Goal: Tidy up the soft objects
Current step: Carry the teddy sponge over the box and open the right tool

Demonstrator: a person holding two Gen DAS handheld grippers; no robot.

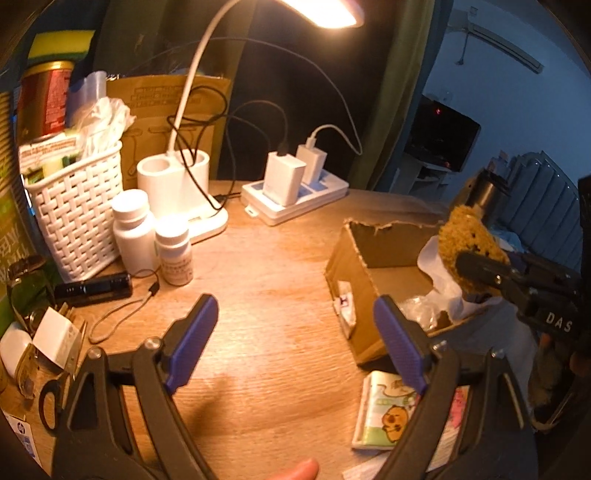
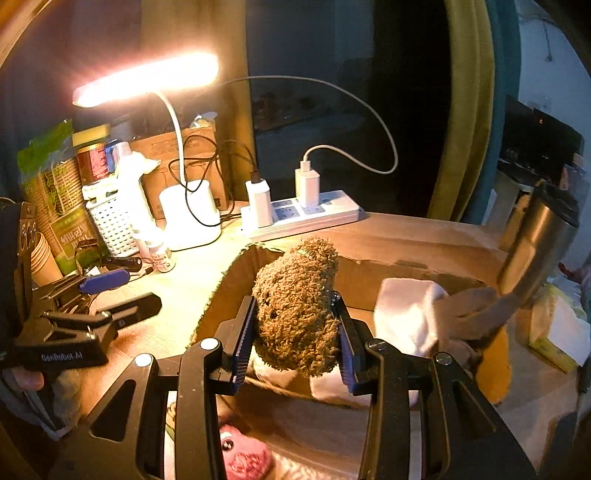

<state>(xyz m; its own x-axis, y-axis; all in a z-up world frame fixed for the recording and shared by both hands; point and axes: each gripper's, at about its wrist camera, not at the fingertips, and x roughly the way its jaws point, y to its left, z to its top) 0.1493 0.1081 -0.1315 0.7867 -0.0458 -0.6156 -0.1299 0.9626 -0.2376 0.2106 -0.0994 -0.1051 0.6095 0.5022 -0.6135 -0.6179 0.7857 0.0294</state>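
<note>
Right wrist | right hand-held gripper [image 2: 295, 332] clamped on brown plush toy [image 2: 297, 306] | left hand-held gripper [image 1: 295, 339] apart, empty

On the counter [image 1: 266, 295], the cardboard box [image 1: 369, 258] sits right of centre in the left wrist view, with the power strip [image 1: 295, 199] behind it. The lamp base [image 1: 177, 177], two bottles [image 1: 147, 236] and woven basket [image 1: 77, 206] stand at left, the tissue pack [image 1: 384, 413] at lower right.

Dim room; sole strong source is the desk lamp [image 1: 317, 11], blown out to glare at top centre of left view, upper left of right view. Warm pool on tabletop [image 1: 266, 280]; corners fall to black. Fisheye bends edges. Lower-frame items soft, slightly blurred.
</note>
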